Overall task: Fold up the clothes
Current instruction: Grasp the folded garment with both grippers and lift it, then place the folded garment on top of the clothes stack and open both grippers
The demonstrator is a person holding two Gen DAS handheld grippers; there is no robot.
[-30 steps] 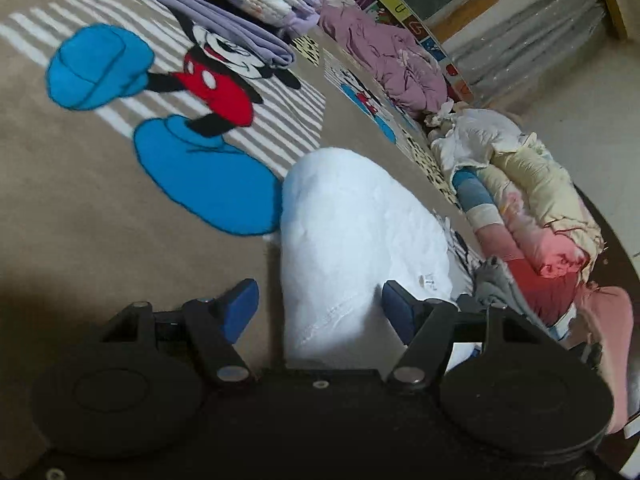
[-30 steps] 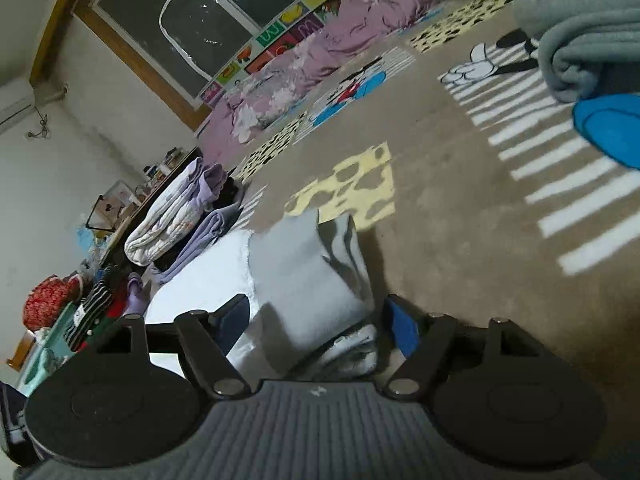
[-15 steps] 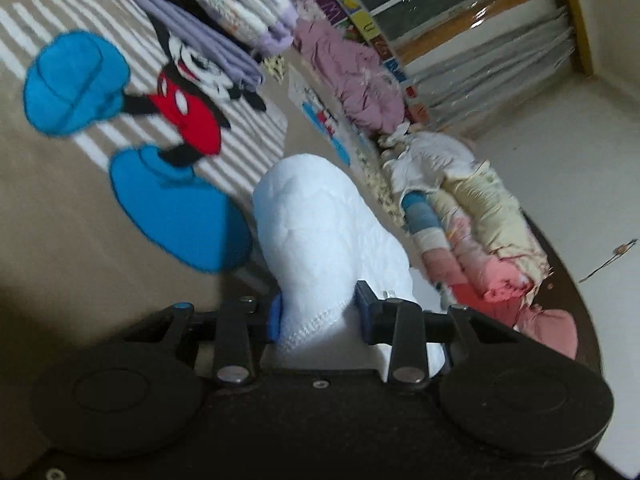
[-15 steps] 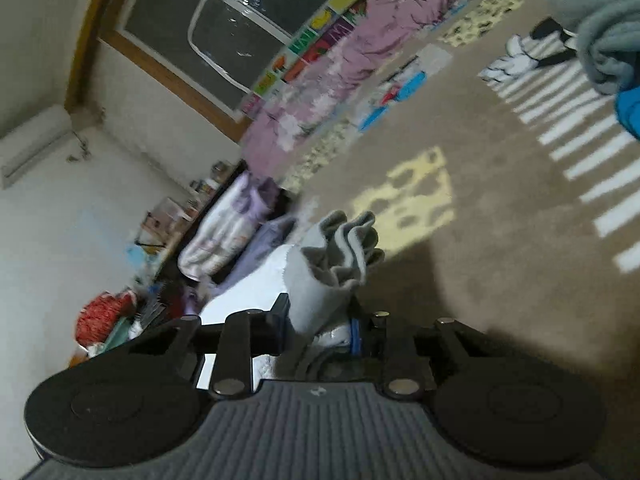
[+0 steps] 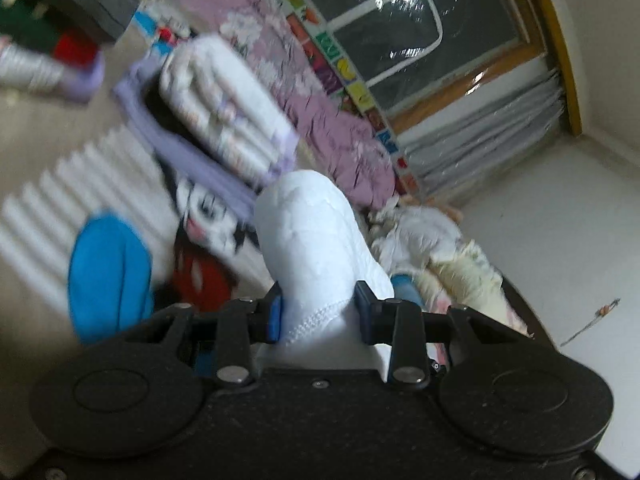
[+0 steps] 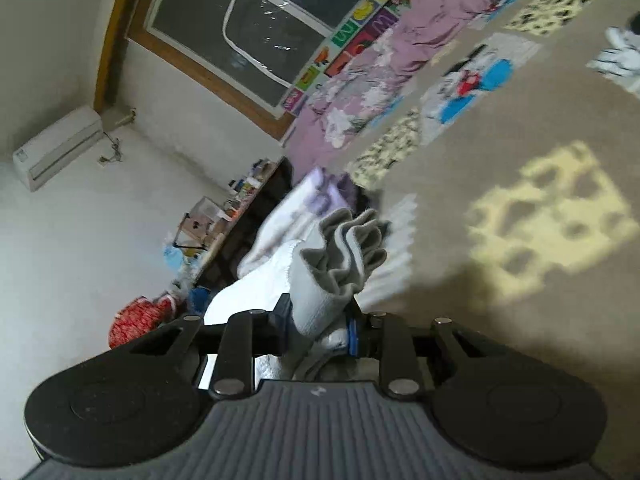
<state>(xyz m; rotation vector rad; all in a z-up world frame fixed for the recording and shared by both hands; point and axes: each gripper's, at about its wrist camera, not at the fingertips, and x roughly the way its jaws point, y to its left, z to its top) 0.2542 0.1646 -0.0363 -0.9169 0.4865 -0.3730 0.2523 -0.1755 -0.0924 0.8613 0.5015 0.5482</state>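
Left gripper (image 5: 318, 312): jaws clamped on a white quilted garment (image 5: 316, 240), blue pads pressing a bunched stitched hem from both sides. Fabric rises in a rounded hump ahead of the jaws, lifted off the beige cartoon-print carpet (image 5: 44, 128).

Right gripper (image 6: 318, 330): jaws closed on the same garment's grey fleece lining (image 6: 340, 256), gathered in ruffled folds that stick up above the pads. White outer layer (image 6: 248, 292) trails off to the left of the grip.

Left view, blurred: folded stack of white patterned bedding on a lilac sheet (image 5: 224, 120) beyond the hump, crumpled mauve floral blanket (image 5: 320, 120) along the base of the dark window (image 5: 400, 32), pile of cream and pink clothes (image 5: 452, 256) at right.

Right view: same mauve blanket (image 6: 384, 60) under the window, carpet with a yellow cheese-pattern patch (image 6: 552, 216), white wall air-conditioner unit (image 6: 56, 148) at upper left, cluttered dark shelf (image 6: 240, 196) along the wall.
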